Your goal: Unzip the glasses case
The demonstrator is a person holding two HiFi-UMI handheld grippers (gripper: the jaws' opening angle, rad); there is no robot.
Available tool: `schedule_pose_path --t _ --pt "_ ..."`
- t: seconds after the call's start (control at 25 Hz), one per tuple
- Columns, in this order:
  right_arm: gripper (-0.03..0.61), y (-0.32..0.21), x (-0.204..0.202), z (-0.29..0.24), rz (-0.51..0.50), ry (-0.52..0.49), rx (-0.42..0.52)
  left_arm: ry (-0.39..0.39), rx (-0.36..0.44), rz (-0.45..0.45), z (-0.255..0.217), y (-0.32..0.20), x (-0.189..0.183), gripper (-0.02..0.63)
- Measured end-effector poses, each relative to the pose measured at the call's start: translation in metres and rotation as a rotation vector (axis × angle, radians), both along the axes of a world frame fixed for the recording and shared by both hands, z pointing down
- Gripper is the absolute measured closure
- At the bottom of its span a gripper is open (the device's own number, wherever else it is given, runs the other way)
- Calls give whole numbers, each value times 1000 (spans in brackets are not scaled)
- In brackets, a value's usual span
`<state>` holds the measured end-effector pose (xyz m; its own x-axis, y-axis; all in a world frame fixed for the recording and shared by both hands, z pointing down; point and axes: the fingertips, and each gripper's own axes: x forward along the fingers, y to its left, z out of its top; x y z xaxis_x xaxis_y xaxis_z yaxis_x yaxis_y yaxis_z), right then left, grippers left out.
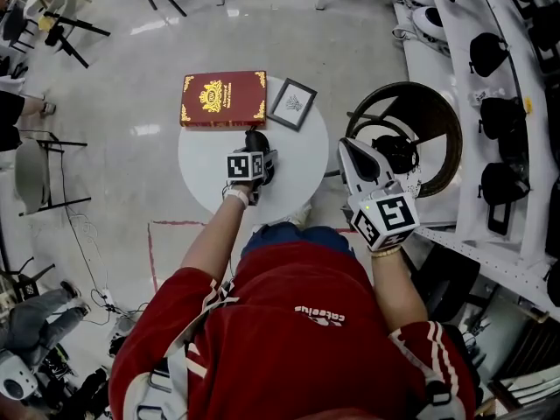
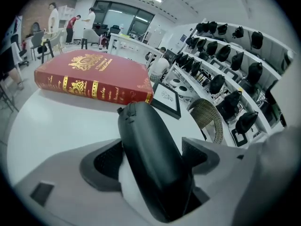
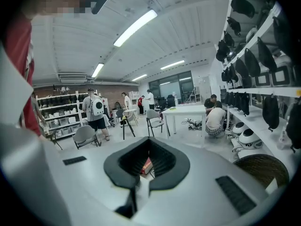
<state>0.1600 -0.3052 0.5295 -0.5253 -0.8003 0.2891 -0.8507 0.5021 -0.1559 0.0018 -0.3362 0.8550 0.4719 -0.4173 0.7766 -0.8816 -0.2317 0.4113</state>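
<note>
Case [image 2: 146,140] is lying where, exactly?

It is lying flat on the round white worktop [image 1: 201,160], lengthwise between the fingers of the left gripper [image 2: 149,155]. Those fingers are standing wide apart, flanking the case without pressing on it.

How is it looking to handle?

It is showing a black, smooth, rounded shell. I am judging it stiff but light and a bit slippery, so it is likely going to skate on the worktop unless pinned. I am thinking the left fingers should be clamping across the near half of the body and leaving the far end free. A small tab is showing there, probably the zip pull.

And the right gripper [image 3: 149,161]?

Its fingers are sitting together and holding nothing. It is hovering off the worktop's right edge, over towards a wicker basket [image 1: 420,121].

Is there room for moving?

It is looking tight ahead, where a red book [image 1: 223,99] and a small frame [image 1: 292,104] are lying just beyond the case's far end. More open worktop is showing to the left of the case. The rim is curving close by, so a hard tug on the zip is risking a shove off it.
</note>
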Motion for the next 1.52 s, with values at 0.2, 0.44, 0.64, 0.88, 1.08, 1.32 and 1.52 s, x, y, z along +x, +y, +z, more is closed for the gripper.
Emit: schedule_pose_path --t 0.2,0.44,0.64,0.88,1.08,1.32,1.52 --pt "563 0 4 3 7 1 -13 36 -42 15 1 5 9 282" --pt "563 1 3 -5 15 -3 -2 91 -36 14 -4 10 0 308" --pt "563 5 -2 -14 16 4 11 131 9 12 -22 10 -7 310" --pt "563 14 -16 -31 6 3 36 192 48 -25 -52 12 -20 316" --pt "563 26 -32 -50 -9 2 71 268 146 -53 -101 11 -31 321" --pt "563 40 -57 -71 -27 -12 105 304 288 2 -168 16 -44 321" --pt "563 54 -76 -88 -32 -26 143 343 450 42 -228 21 -58 318"
